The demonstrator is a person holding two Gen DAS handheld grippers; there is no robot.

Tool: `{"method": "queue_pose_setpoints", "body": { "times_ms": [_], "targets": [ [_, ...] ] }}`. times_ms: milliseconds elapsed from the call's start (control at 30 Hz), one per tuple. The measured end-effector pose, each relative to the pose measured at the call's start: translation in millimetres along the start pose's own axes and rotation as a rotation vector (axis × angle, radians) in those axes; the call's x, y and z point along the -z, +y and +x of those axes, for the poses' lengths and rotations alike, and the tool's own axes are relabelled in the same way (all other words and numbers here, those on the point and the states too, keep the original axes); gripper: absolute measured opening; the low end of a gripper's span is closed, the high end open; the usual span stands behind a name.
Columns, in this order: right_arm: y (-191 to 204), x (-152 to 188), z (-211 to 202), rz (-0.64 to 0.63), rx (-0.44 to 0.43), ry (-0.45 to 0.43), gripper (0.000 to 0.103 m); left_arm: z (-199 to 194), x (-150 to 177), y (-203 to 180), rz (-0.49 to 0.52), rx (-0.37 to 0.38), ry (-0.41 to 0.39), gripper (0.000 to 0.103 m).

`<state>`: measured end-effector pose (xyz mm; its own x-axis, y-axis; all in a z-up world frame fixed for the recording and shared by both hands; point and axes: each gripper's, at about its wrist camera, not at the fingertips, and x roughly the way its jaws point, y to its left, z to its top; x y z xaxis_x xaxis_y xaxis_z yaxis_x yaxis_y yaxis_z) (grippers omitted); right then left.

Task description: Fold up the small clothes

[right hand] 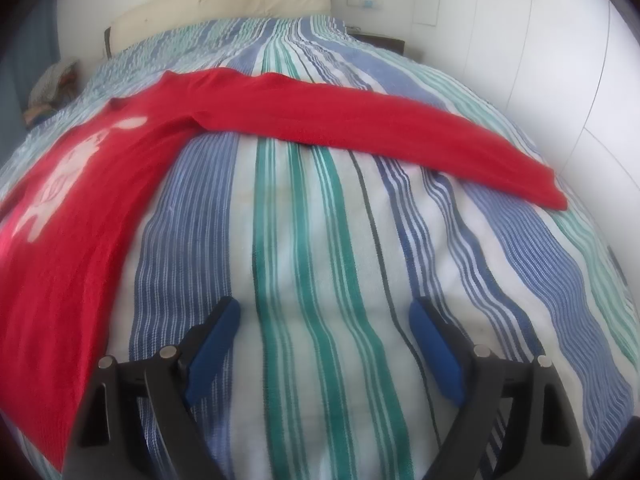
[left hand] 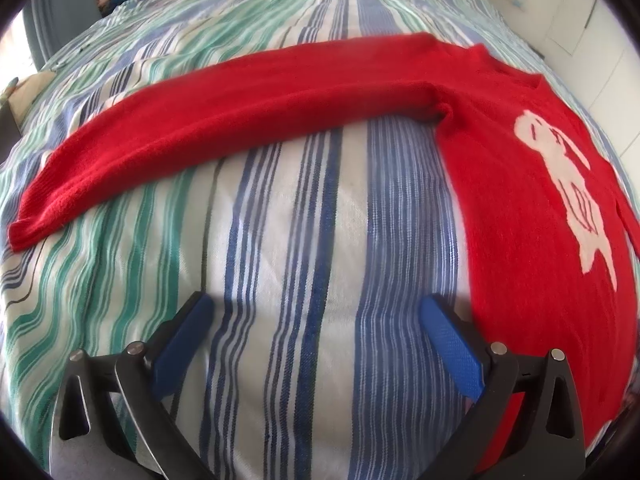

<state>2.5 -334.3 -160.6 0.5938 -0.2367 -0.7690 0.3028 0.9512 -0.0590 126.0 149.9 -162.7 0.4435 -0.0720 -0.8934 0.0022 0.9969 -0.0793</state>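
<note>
Left wrist view first: a red sweater (left hand: 520, 208) is seen laid flat on a bed, spread over a striped bedspread (left hand: 304, 240) in blue, green and white, with a pale figure (left hand: 560, 176) knitted into its front. One long sleeve (left hand: 224, 120) is stretched out straight towards the left of the picture, its cuff resting on the green stripes. The left gripper (left hand: 316, 308) is held over bare bedspread, just beside the sweater's side edge, and its jaws are spread wide with nothing but striped cloth between them; the blue pads (left hand: 452, 344) are not pressed on anything. Over in the right wrist view, the same sweater (right hand: 72, 272) is shown at the left, and the other sleeve (right hand: 380, 128) is laid out to the right across the stripes, its cuff lying close to the bed's far edge. The right gripper (right hand: 324, 312) is poised above the bedspread (right hand: 320, 240) between the sweater's body and that sleeve, apart from both; its jaws are also held wide and nothing is gripped. A cream headboard (right hand: 224, 4) is visible beyond the bed, against a white wall (right hand: 540, 60).
</note>
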Motion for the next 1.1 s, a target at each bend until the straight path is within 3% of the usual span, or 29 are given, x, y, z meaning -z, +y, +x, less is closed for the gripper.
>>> {"method": "queue_pose_setpoints", "body": {
  "times_ms": [400,533,667,1100],
  "targets": [
    [0.2,-2.1,2.1,-0.004,-0.002,0.001,0.086,-0.8,-7.0,-7.8,0.027,-0.032,0.051,0.102],
    [-1.9,-3.1,3.3,0.0,-0.011,0.002,0.088,-16.3,-10.9,-10.8,0.037,0.032,0.003,0.102],
    [-0.9,-3.6,3.5,0.011,0.017,0.016,0.089,-33.4,-17.7,-20.2,0.097,0.039,-0.083,0.102],
    [-0.3,-27.7,18.6,0.082,0.102,0.261,0.102,-58.6,-33.8,-30.9,0.179,0.07,-0.173,0.102]
  ]
}}
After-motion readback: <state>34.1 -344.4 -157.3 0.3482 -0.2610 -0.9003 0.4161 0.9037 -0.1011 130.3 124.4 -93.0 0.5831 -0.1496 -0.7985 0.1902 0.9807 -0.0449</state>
